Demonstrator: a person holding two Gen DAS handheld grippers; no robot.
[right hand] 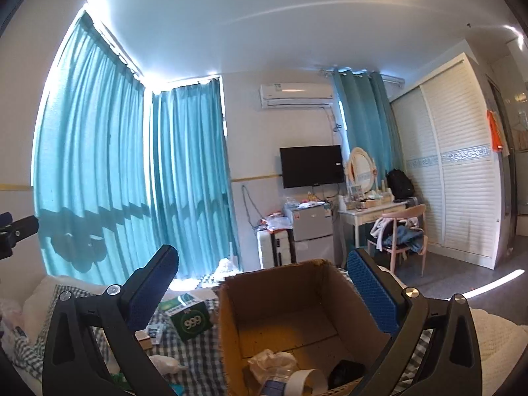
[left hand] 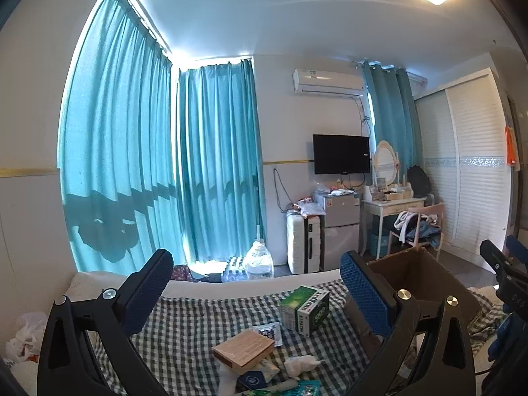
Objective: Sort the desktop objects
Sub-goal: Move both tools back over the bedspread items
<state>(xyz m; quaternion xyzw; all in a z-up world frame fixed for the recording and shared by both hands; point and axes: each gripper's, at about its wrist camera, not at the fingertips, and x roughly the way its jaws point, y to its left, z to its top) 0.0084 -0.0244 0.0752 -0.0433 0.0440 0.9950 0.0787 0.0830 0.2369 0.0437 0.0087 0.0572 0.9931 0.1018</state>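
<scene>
My left gripper (left hand: 257, 283) hangs over the checked bedspread (left hand: 198, 323), fingers (left hand: 366, 293) wide apart and empty. At 6 o'clock lies the wooden box (left hand: 244, 349); the green 999 carton (left hand: 305, 308) sits toward 3 o'clock. My right gripper (right hand: 264, 287) hovers over the open cardboard box (right hand: 231, 323), fingers spread, nothing held. Crumpled plastic (right hand: 272, 361) lies inside.

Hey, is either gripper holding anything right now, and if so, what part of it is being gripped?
Nothing is held. The left gripper is open above the checked cloth, and the right gripper is open over the cardboard box.
</scene>
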